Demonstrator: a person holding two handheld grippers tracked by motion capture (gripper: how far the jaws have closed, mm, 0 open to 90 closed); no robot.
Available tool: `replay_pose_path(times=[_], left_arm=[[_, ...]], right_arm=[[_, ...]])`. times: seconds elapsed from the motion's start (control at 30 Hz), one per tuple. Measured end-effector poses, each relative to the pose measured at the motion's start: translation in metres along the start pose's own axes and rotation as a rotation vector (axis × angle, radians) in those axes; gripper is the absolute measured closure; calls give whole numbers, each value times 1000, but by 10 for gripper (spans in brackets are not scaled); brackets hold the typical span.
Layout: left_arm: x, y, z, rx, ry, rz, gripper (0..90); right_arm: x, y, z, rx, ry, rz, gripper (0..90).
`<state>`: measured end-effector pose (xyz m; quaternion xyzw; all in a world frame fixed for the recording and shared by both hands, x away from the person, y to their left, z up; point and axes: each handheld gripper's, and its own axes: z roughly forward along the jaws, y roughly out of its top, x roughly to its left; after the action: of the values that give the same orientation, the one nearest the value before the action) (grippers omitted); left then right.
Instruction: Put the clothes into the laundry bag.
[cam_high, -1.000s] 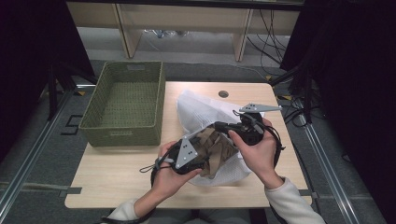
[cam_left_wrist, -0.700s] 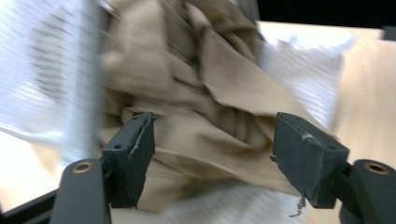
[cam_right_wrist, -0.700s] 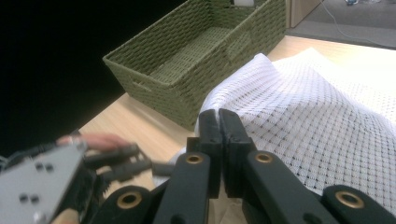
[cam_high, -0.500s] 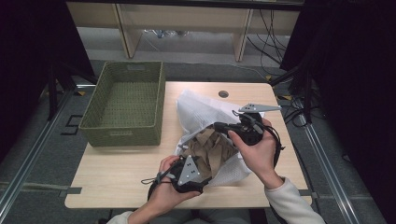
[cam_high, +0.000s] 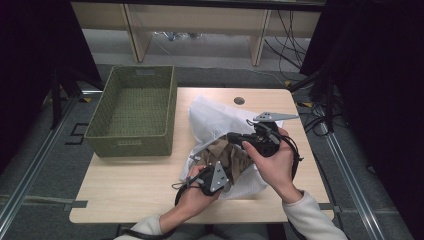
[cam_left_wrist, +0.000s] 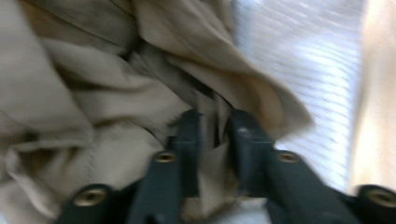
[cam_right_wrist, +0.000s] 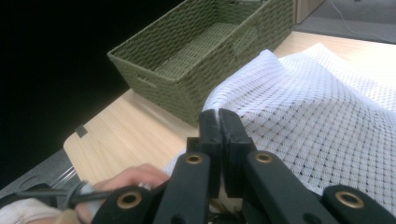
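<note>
Pinching blurred beige cloth (cam_left_wrist: 116, 112), left claw (cam_left_wrist: 214, 122); right claw (cam_right_wrist: 218, 122) clamped on white mesh bag (cam_right_wrist: 327, 112) edge.

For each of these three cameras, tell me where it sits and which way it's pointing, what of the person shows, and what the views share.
High view: above the person's side, facing forward and down on the table; both forearms, left gripper, right gripper.
Left gripper view: rides the left gripper, looking into beige cloth caught between its jaws.
Right gripper view: rides the right gripper, looking across white mesh bag toward the green basket; the left hand shows low.
Shared: mesh bag, basket, cloth.
</note>
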<state>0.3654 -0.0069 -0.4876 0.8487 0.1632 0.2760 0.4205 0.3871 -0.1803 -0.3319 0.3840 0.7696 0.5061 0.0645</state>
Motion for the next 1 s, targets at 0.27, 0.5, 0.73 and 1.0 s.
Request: replay_pose_path(times=[0.27,0.5,0.73,1.0], left_arm=[[21,16,9,-40,17,-49,895],[44,46,7,-128,104,-45,897],[45,43,24,-120,171,25,895],[47,30,37,-84,120,-24,879]], right_arm=[[6,3,-5,-18,14,-15,900],[10,6,-12,-55,31,-16,900],[9,8,-16,-67,27,-16,900],[0,0,-5,-16,11,37,900]])
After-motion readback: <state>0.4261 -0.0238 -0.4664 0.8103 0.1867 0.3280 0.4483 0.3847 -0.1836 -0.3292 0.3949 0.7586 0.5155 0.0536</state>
